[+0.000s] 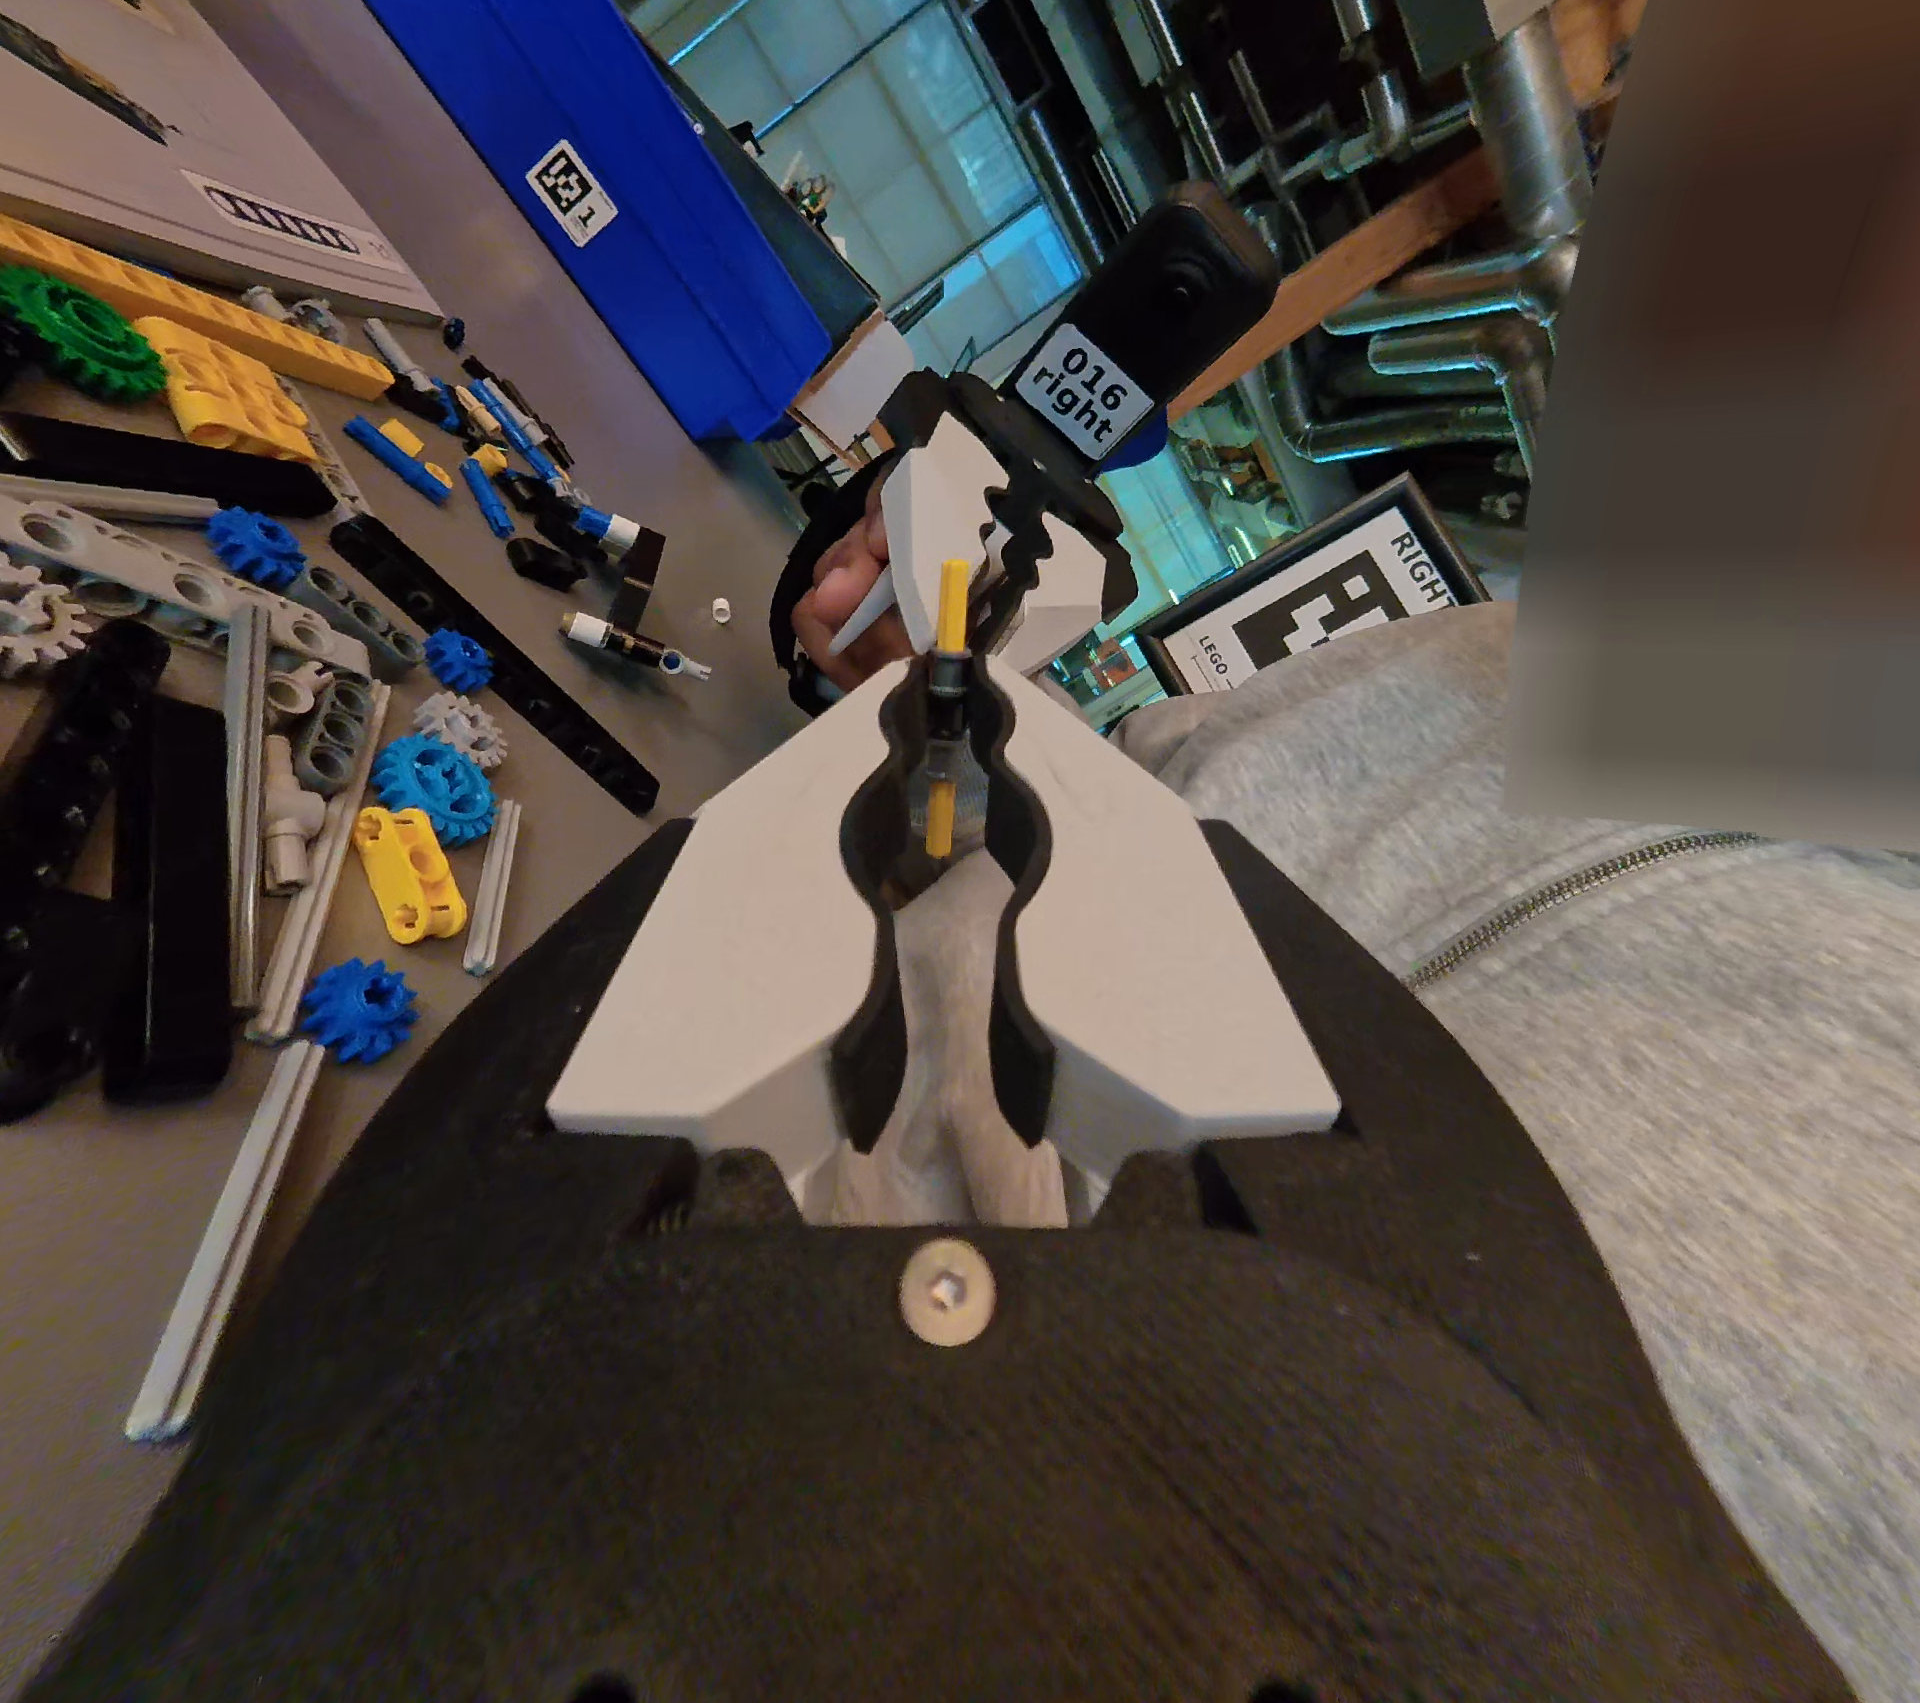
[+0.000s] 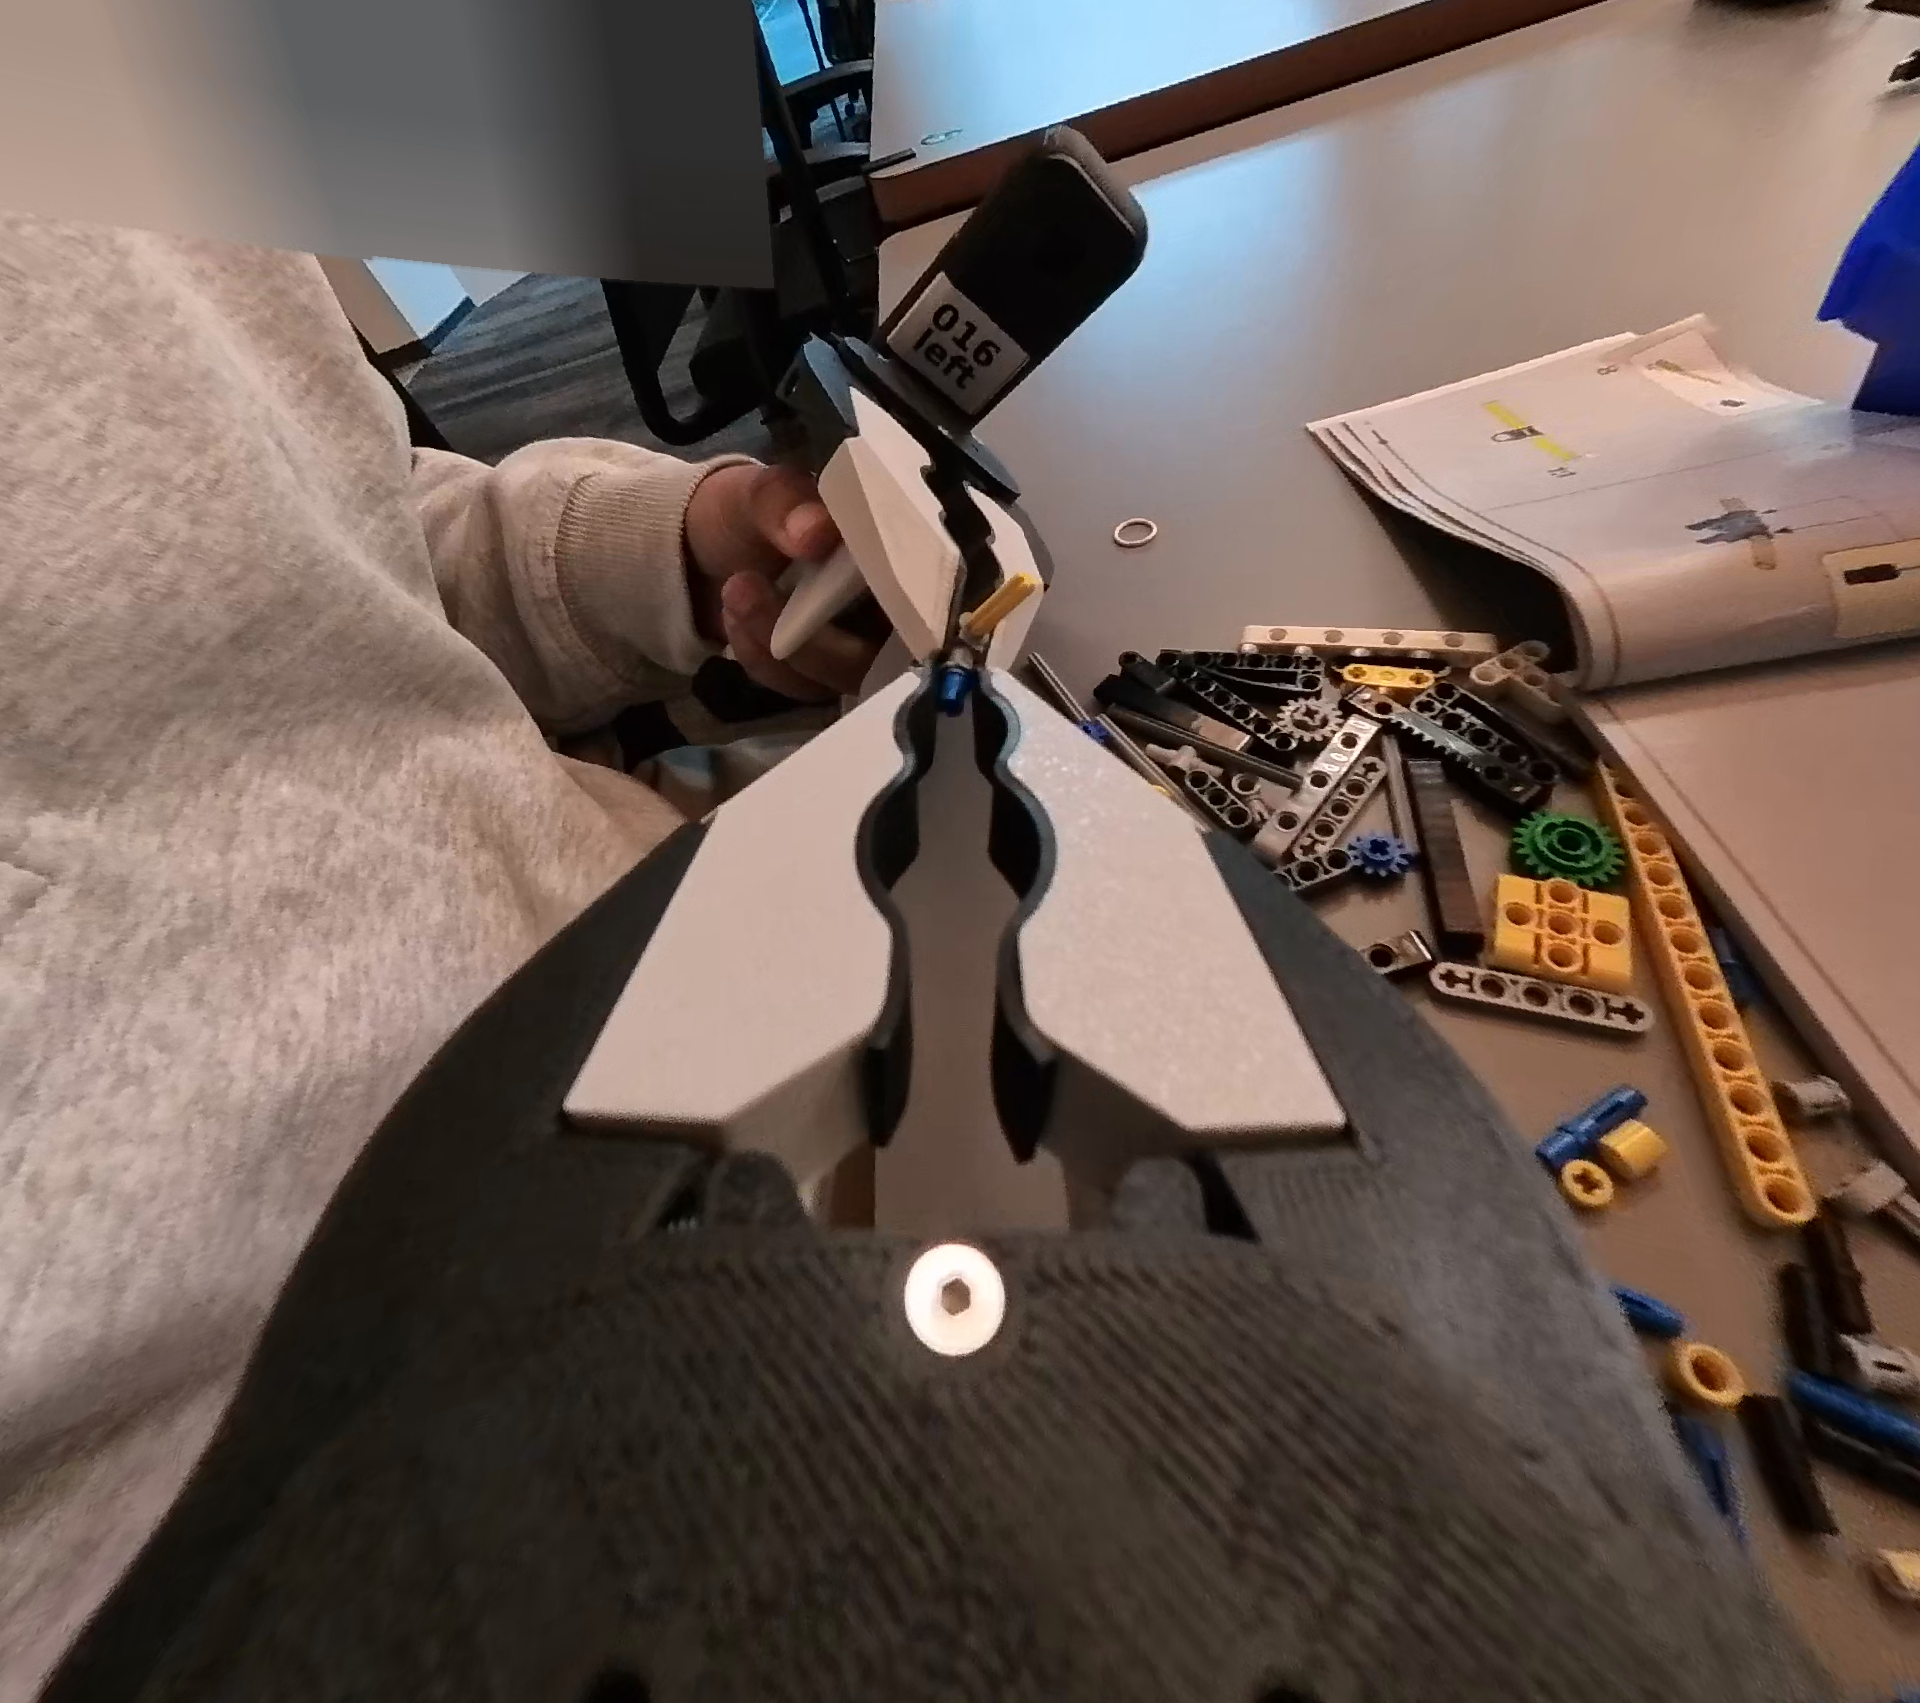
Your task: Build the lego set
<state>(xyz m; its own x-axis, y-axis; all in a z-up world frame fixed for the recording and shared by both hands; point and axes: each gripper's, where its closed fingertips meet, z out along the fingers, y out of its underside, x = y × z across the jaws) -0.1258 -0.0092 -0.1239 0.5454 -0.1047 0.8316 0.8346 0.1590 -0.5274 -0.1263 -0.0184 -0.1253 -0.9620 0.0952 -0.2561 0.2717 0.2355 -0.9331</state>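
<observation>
Both grippers are held up in front of a person in a grey sweater, tip to tip. My left gripper (image 1: 948,666) is shut on a thin yellow axle (image 1: 943,806) that carries a small black and grey piece (image 1: 948,689). The axle's end sticks out past the tips. My right gripper (image 2: 951,674) is shut on a small blue pin (image 2: 950,683), which meets the piece in the left gripper (image 2: 961,640). The yellow axle (image 2: 1003,599) shows there too. The right gripper (image 1: 971,625) faces me in the left wrist view.
Loose parts lie on the grey table (image 1: 665,531): black beams (image 2: 1475,728), a long yellow beam (image 2: 1694,1019), a green gear (image 2: 1567,845), blue gears (image 1: 431,786), grey axles (image 1: 223,1238). An open instruction booklet (image 2: 1662,531), a blue bin (image 1: 582,157) and a framed marker card (image 1: 1330,583) stand around. The tips of both grippers are at nearly the same place.
</observation>
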